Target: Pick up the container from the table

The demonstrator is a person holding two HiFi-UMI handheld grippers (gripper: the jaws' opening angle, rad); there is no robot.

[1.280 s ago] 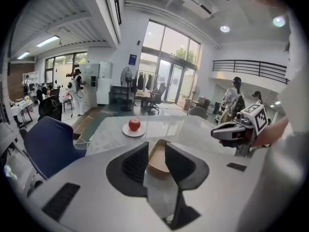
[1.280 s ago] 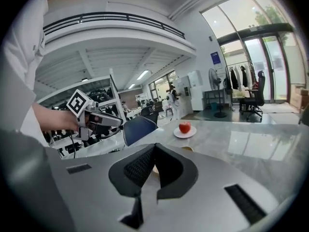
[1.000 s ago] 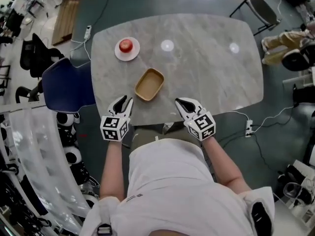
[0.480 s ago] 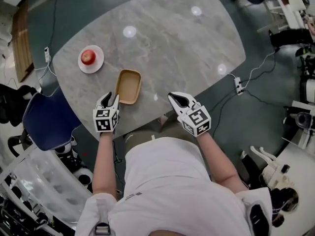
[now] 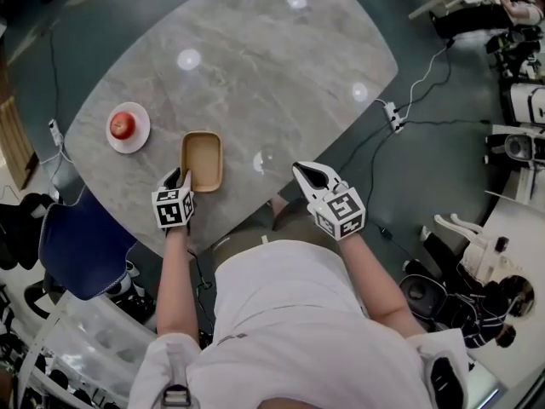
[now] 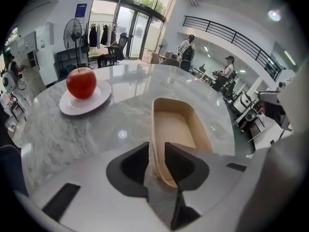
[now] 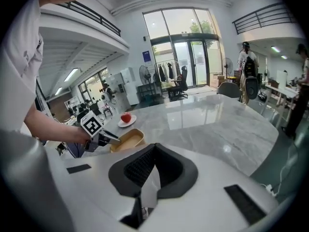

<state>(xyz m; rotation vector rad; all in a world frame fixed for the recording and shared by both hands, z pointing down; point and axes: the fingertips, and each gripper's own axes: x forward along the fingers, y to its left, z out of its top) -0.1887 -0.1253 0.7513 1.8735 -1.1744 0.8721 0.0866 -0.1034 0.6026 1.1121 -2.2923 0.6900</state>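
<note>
The tan oblong container (image 5: 202,160) lies empty on the grey marble table (image 5: 281,75), near its front edge. My left gripper (image 5: 180,178) has come down on the container's near left corner. In the left gripper view the container (image 6: 181,129) has its left wall rising between the two jaws of my left gripper (image 6: 157,151). The jaws have just been closing, and a little space still shows beside the wall. My right gripper (image 5: 308,174) hovers over the table's front edge, to the right of the container and apart from it. Its jaws (image 7: 154,149) meet, with nothing between them.
A red apple (image 5: 123,125) sits on a small white plate (image 5: 129,141) to the left of the container. A blue chair (image 5: 77,245) stands by the table's left corner. A power strip with cables (image 5: 392,113) lies on the floor to the right.
My left gripper has dropped forward from the table's edge onto the container's near left corner. The right gripper has shifted a little along the front edge. The head view has swung.
</note>
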